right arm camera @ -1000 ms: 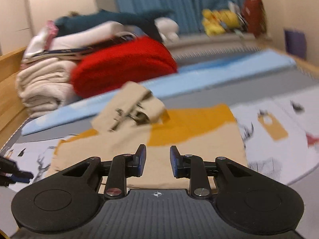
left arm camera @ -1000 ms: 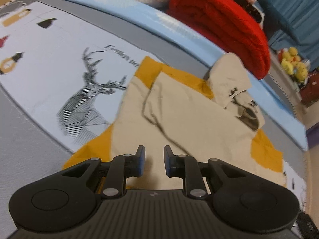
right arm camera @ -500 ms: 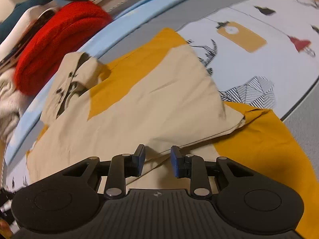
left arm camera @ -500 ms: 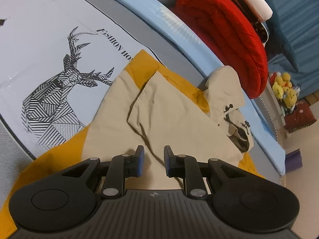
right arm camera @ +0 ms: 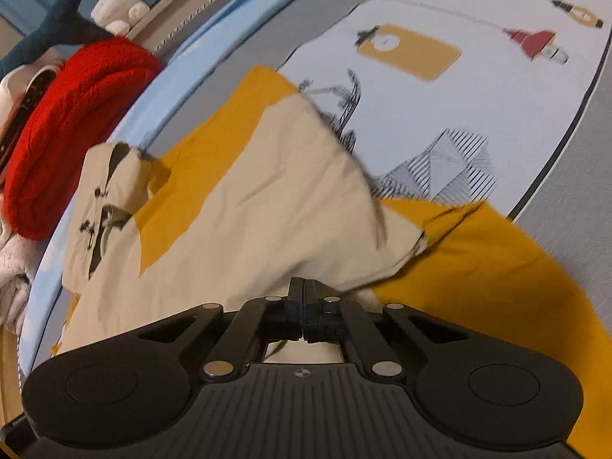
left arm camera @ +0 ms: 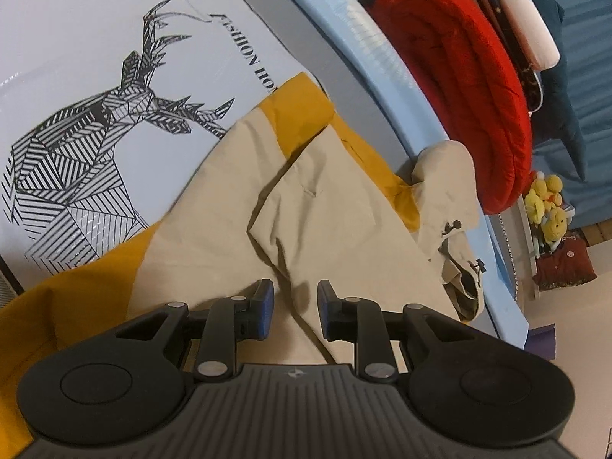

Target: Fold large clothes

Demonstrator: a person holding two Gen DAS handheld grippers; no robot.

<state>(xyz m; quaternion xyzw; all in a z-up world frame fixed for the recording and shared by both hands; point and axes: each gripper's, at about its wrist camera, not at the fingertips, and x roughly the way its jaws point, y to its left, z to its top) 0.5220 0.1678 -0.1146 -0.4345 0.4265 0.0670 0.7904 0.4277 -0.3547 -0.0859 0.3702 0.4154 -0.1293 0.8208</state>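
Right hand-held gripper (right arm camera: pixel 304 306) just closed on jacket (right arm camera: pixel 267 206) hem; hood (right arm camera: pixel 111 176) points away

The right gripper (right arm camera: pixel 305 308), low in the frame's centre, has its jaws closed together at the near edge of the beige and mustard jacket (right arm camera: pixel 237 206); a red folded blanket (right arm camera: pixel 72 122) lies at the upper left, the printed sheet (right arm camera: pixel 478 88) at upper right

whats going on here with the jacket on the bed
A person with tongs in each hand is folding a beige and mustard jacket spread on a printed bedsheet. The right tongs have just closed, shut on the jacket's near edge. The left tongs hang open over a beige fold, gripping nothing yet.
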